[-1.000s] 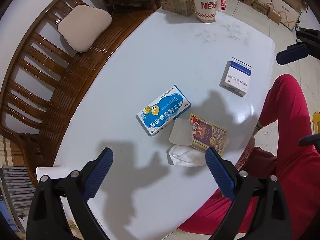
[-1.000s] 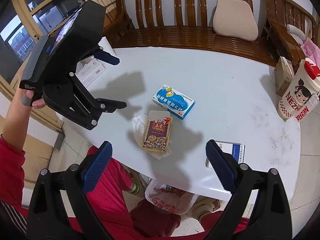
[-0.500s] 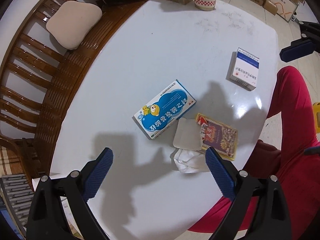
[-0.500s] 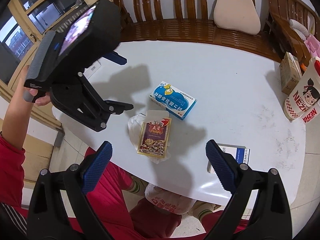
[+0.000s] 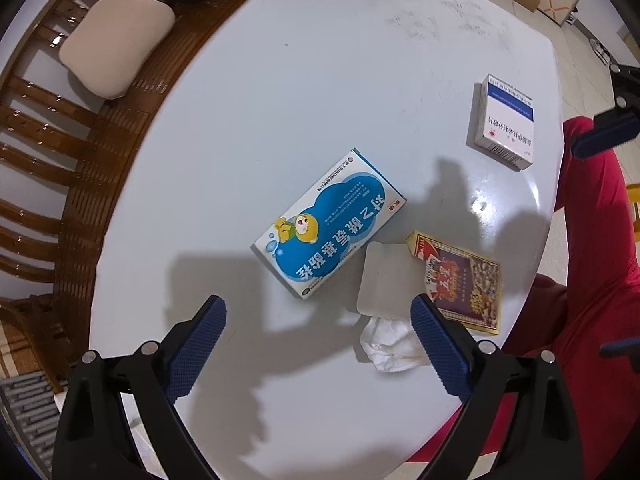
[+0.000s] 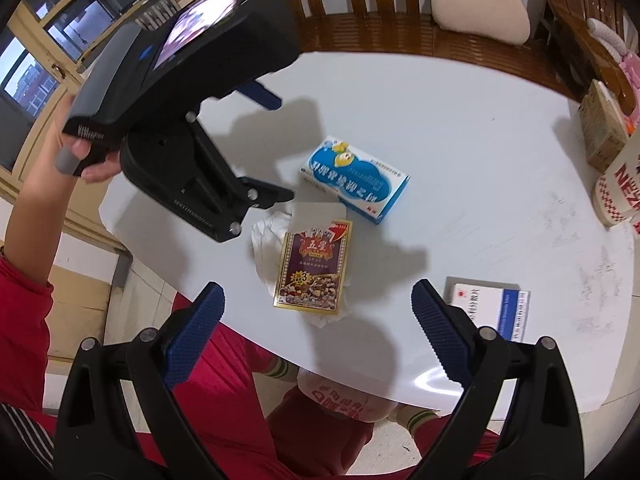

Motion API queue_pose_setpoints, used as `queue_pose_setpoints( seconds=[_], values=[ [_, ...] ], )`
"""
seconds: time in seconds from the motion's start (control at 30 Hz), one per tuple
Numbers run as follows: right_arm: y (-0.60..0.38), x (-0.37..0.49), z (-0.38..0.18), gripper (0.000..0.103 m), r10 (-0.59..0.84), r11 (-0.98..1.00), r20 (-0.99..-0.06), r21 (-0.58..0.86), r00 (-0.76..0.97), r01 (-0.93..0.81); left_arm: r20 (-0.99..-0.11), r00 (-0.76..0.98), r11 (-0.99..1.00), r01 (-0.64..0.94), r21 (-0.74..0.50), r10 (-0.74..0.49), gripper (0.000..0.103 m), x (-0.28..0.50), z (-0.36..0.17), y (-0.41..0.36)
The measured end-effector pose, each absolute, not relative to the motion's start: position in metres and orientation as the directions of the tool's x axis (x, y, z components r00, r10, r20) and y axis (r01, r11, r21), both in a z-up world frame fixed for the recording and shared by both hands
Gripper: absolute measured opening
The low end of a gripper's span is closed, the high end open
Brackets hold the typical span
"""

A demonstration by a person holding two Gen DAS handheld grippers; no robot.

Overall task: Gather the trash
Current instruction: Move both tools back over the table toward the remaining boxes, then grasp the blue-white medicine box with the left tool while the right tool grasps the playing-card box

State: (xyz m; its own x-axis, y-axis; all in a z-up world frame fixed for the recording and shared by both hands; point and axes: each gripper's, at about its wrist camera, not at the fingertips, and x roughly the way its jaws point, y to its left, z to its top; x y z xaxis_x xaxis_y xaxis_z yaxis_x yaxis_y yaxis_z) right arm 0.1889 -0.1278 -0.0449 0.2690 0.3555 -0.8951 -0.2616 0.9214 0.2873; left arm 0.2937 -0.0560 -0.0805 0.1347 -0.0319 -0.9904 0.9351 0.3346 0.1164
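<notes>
Left wrist view: the left gripper [image 5: 318, 334], jaws spread, hovered over the table [image 5: 320, 80]; a crumpled tissue [image 5: 386, 346] lay just ahead near the front edge.

Right wrist view: the right gripper [image 6: 316, 334], spread, stood farther from the tissue [image 6: 266, 240], which lay under a card box [image 6: 314, 266], long axis pointing away.

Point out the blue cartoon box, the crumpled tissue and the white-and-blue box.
blue cartoon box [image 5: 330, 226]: left wrist view, middle of its top face.
crumpled tissue [image 5: 390, 346]: left wrist view, its exposed wad.
white-and-blue box [image 5: 506, 120]: left wrist view, top face.
</notes>
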Motion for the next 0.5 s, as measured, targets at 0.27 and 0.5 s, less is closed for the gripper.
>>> queue_pose_setpoints(
  seconds=[0.27,0.5],
  values=[
    [-0.113,0.2,-0.078,0.092,0.365,0.913,-0.908,0.306,0.205,-0.268,-0.994,0.11,0.251,0.962,0.108,0.005,0.091,0.301,-0.107,-0.069],
    [-0.109,0.208,-0.101,0.092,0.374,0.911,-0.911,0.327,0.171,-0.253,-0.994,0.103,0.155,0.982,0.105,0.026,0.091,0.304,-0.122,-0.084]
  ],
)
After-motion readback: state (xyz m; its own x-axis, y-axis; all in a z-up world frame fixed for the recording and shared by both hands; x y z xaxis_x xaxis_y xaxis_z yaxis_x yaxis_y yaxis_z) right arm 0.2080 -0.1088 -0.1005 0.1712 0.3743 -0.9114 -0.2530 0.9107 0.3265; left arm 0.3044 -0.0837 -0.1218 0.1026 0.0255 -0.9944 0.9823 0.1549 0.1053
